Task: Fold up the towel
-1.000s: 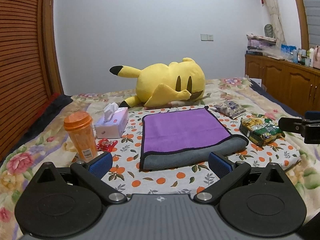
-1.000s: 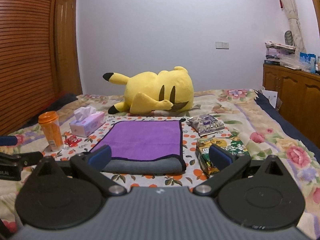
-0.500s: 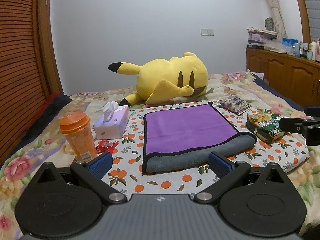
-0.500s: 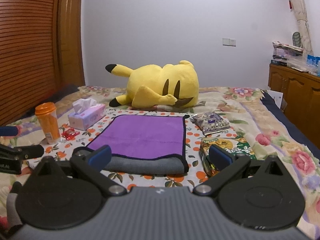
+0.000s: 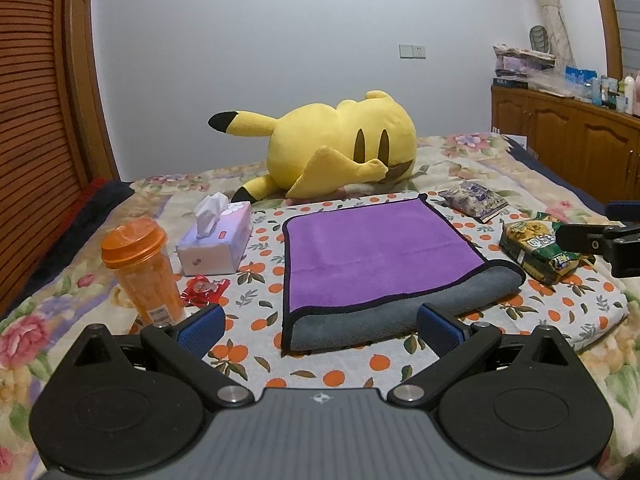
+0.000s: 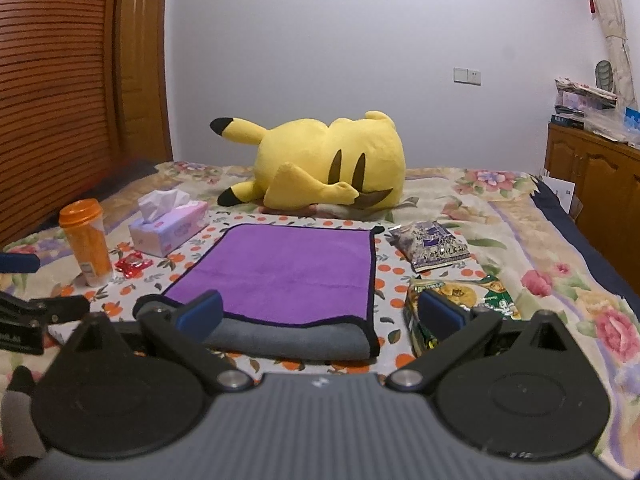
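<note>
A towel, purple on top and grey underneath, lies folded once on an orange-print cloth on the bed, its rounded grey fold nearest me; it also shows in the right wrist view. My left gripper is open and empty just in front of the fold's left part. My right gripper is open and empty in front of the fold's right part. The right gripper's side shows at the right edge of the left wrist view.
A yellow plush toy lies behind the towel. Left of the towel are a tissue box, an orange-lidded bottle and a red wrapper. Right of it are a green snack bag and a purple snack bag. Wooden cabinets stand at the far right.
Both grippers have tilted and shifted a little, so the towel sits slightly higher and nearer in both views. Both stay open and empty. The towel has not moved.
</note>
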The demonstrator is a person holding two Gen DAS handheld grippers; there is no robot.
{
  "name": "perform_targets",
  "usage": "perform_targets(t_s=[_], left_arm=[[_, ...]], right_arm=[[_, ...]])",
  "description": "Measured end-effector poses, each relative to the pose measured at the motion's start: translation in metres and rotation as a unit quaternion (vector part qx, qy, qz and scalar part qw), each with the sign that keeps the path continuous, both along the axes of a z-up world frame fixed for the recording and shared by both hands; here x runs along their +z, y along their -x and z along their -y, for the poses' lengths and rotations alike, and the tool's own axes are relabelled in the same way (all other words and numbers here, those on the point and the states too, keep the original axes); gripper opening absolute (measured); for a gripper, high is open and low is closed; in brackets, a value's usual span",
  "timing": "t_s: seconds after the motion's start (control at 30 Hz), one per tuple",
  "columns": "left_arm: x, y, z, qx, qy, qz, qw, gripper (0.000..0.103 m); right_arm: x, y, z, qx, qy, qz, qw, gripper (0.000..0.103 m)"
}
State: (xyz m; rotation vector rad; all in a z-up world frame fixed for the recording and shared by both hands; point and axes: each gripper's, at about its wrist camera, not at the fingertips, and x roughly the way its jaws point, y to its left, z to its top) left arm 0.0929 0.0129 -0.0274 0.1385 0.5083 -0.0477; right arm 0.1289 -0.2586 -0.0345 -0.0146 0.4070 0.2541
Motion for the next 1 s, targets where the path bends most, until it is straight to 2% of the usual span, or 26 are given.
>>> perform_targets(t_s=[0.63,0.83,0.9,1.0], left_arm=[[-0.021,-0.057,-0.022,0.006,0.006,-0.038,0.9992,0.098],[-0.029,-0.074,-0.025,0.000,0.007,-0.053,0.9985,0.095],[-0.031,-0.080,-0.027,-0.002,0.012,-0.058,0.9982,0.087],[-0.037,-0.089,-0.027,-0.002,0.010,-0.066,0.9978,0.086]], right_arm=[[-0.009,-0.048,-0.001,0.013,0.017,-0.009,1.000,0.103],[-0.015,-0.062,0.000,0.016,0.020,-0.017,1.000,0.103],[-0.017,-0.067,0.001,0.017,0.019,-0.022,0.999,0.103],[-0.022,-0.075,0.001,0.019,0.020,-0.032,0.999,0.103]])
